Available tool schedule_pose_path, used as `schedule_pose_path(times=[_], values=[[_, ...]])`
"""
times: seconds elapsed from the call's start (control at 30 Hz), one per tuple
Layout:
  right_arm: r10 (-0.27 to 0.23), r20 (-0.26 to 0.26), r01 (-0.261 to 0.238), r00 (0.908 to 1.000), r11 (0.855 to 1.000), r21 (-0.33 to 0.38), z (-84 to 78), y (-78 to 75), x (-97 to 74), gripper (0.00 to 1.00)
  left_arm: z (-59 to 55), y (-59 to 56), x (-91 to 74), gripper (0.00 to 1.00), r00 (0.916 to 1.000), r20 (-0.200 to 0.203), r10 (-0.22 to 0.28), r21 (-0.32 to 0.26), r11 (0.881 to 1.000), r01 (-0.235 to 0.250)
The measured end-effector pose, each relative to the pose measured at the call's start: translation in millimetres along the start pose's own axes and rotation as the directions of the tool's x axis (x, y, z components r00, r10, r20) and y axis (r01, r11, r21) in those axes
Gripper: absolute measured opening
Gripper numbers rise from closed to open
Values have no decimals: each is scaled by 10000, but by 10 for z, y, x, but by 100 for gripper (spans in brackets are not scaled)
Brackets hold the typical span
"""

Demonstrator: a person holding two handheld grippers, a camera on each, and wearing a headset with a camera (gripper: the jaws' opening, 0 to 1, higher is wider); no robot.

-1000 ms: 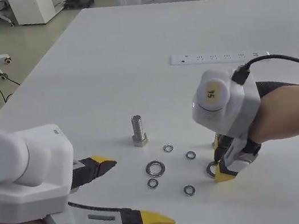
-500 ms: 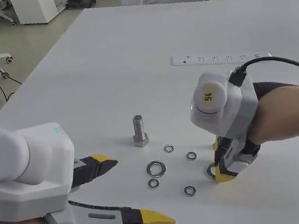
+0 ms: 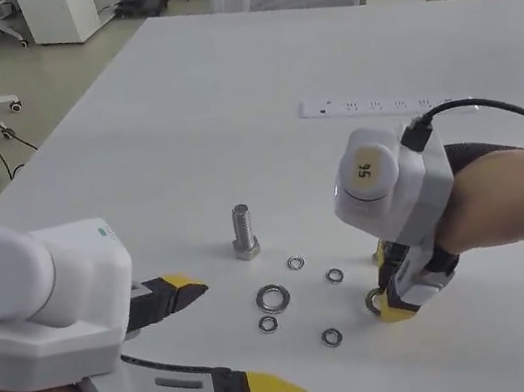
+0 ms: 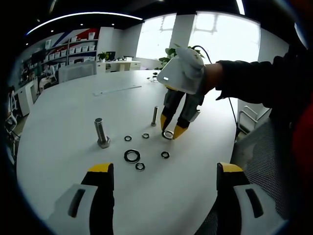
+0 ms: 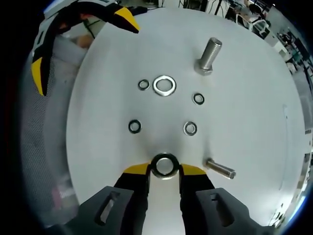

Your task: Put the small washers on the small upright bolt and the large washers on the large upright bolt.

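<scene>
My right gripper [image 5: 164,169] is shut on a large washer [image 5: 164,165], held flat between its yellow tips low over the table. In the head view the right gripper [image 3: 386,302] is right of centre, with the washer [image 3: 372,301] at its tips. The small upright bolt [image 5: 220,169] stands just beside it. The large upright bolt [image 3: 243,230] stands to the left. A second large washer [image 3: 273,298] and several small washers, such as one [image 3: 332,337], lie between them. My left gripper [image 3: 235,345] hovers open at the near left, with nothing in it.
A white power strip [image 3: 378,102] lies farther back on the white table [image 3: 178,119]. Office chairs and cables stand off the table's left edge. Bare tabletop surrounds the washers.
The right gripper has tilted slightly while staying on the large washer. The left gripper and the loose washers have not moved.
</scene>
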State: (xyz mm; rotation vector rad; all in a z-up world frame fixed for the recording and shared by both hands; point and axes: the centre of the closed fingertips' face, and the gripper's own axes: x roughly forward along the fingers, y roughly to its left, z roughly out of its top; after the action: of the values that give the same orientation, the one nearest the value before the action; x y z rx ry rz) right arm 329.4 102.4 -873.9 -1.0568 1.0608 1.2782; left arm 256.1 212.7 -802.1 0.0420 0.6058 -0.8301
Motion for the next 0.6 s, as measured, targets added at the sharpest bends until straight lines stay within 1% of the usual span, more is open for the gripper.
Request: schedule_pose_path(times=[0.37, 0.6], values=[[-40, -95, 38, 9999, 9998, -201, 45, 39, -155, 24, 15, -4, 3, 86, 10000, 24, 6, 74, 10000, -6], [-180, -62, 178, 9998, 9994, -302, 97, 23, -287, 24, 22, -2, 7, 86, 10000, 6, 9, 155, 9999, -9]])
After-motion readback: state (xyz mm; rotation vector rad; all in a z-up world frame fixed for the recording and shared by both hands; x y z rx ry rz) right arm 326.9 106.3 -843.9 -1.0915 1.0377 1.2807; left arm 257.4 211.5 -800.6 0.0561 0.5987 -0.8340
